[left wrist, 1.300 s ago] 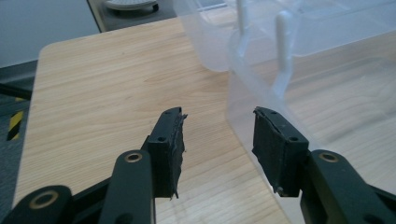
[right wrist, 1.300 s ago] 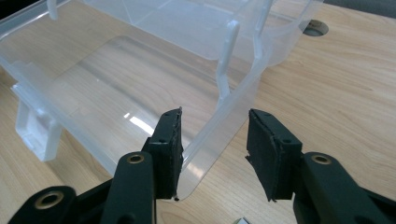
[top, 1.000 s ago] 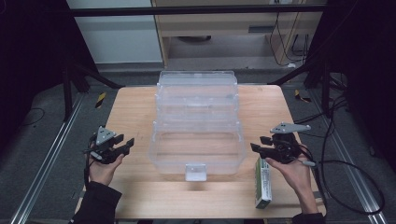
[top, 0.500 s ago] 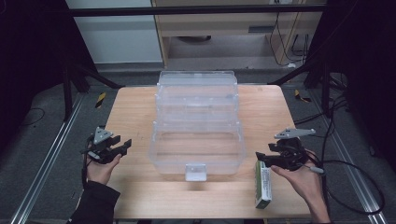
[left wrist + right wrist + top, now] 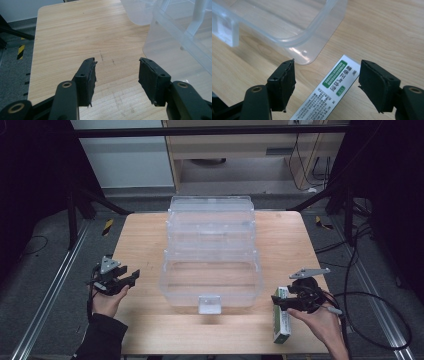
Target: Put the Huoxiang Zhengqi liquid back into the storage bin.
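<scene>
A clear plastic stepped box (image 5: 211, 255) stands open in the middle of the wooden table (image 5: 145, 232). A white and green carton (image 5: 281, 324) lies flat at the front right. My right gripper (image 5: 276, 302) hovers over the carton's far end. In the right gripper view its jaws (image 5: 327, 77) have just been opening and now stand open, astride the carton (image 5: 332, 85) without touching it. My left gripper (image 5: 132, 277) is left of the box, pointing at it. Its jaws (image 5: 117, 72) have been opening slightly and hold nothing, with bare wood between them.
The clear box's curved corner (image 5: 312, 32) lies just beyond the right jaws, and its wall (image 5: 180, 32) is close on the left gripper's right. Cables (image 5: 370, 295) trail on the floor at the right. Metal frame legs (image 5: 75, 215) stand around the table.
My right hand has come nearer and lower over the carton's far end, and its jaws have spread wider. The left hand has stayed about where it was.
</scene>
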### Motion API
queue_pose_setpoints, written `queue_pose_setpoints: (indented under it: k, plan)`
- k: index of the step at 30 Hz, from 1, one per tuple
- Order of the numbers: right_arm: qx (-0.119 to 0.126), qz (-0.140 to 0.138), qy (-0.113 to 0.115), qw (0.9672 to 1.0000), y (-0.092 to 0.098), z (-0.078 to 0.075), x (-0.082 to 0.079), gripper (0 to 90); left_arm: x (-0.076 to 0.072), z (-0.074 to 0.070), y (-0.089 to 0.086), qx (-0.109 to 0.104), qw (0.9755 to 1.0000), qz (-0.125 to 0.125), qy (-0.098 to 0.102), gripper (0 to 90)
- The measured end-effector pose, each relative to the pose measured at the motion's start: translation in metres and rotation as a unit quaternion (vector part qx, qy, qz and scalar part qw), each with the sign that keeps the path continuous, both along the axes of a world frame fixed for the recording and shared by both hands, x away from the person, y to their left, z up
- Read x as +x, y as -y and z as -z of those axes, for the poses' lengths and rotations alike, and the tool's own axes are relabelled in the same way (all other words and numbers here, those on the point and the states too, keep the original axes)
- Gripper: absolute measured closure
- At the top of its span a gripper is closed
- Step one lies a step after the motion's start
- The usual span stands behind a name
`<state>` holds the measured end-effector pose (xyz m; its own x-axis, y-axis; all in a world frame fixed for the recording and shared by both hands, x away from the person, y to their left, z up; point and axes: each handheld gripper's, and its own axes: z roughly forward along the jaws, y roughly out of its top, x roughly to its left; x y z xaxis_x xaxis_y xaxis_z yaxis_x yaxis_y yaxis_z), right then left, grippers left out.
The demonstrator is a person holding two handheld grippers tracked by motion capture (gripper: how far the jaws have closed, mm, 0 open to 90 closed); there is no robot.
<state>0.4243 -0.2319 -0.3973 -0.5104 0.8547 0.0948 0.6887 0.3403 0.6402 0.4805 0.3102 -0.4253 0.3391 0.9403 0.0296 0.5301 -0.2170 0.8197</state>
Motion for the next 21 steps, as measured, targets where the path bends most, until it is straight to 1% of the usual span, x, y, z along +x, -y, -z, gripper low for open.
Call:
queue_pose_setpoints:
  k: [4, 5, 6, 9, 11, 13, 17, 21]
  plan:
    - [0.001, 0.001, -0.009, 1.0, 0.0, 0.003, -0.001, 31.3, 0.0, 0.0, 0.003, 0.003, 1.0, 0.003, -0.001, 46.7]
    - [0.0, 0.0, -0.01, 1.0, 0.0, 0.003, -0.001, 31.7, 0.0, 0.001, 0.003, 0.004, 1.0, 0.004, -0.002, 46.7]
    - [-0.004, -0.001, -0.016, 0.9999, 0.001, 0.005, -0.001, 33.0, 0.0, 0.001, 0.004, 0.005, 1.0, 0.005, -0.003, 46.7]
    - [-0.007, 0.0, -0.02, 0.9998, 0.001, 0.007, -0.001, 34.7, 0.001, 0.003, 0.005, 0.007, 0.9999, 0.007, -0.005, 46.7]
    - [-0.014, 0.004, -0.021, 0.9997, 0.002, 0.008, 0.0, 39.4, 0.002, 0.004, 0.005, 0.008, 0.9999, 0.006, -0.007, 46.7]
    - [-0.017, 0.008, -0.021, 0.9996, 0.004, 0.009, 0.0, 42.2, 0.002, 0.004, 0.005, 0.007, 0.9999, 0.006, -0.007, 46.7]
    - [-0.014, 0.013, -0.026, 0.9995, 0.005, 0.01, 0.001, 41.9, 0.002, 0.003, 0.007, 0.008, 0.9999, 0.008, -0.006, 46.8]
    - [-0.02, 0.015, -0.024, 0.9994, 0.004, 0.01, 0.004, 45.5, 0.002, 0.004, 0.008, 0.011, 0.9999, 0.01, -0.008, 46.8]
